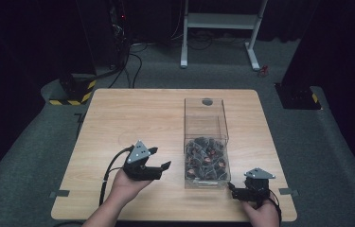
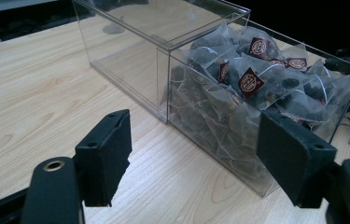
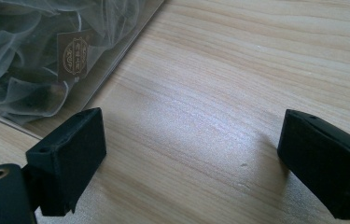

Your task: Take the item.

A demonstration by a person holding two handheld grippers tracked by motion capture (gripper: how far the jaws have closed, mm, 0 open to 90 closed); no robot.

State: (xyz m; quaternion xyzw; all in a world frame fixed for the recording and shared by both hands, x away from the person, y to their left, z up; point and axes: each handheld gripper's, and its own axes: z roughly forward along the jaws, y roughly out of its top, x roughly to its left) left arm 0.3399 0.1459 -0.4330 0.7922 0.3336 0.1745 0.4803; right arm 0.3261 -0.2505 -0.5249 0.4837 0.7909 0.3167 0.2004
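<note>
Both pairs of jaws stand spread wide with nothing between them. At lower centre of the high view, the left gripper (image 1: 158,158) hovers over bare table (image 1: 118,118), with open wood between it and the clear box (image 1: 205,118). At lower right, the right gripper (image 1: 232,189) sits near the table's front edge, just beside the box's near corner. Tea bags (image 2: 252,81) fill the box's near half; its far half is empty.

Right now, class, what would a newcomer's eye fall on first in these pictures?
A clear plastic box on the wooden table, right of centre, its pulled-out near part heaped with mesh tea bags. The open left gripper hovers to its left; the open right gripper sits at its near right corner.
</note>
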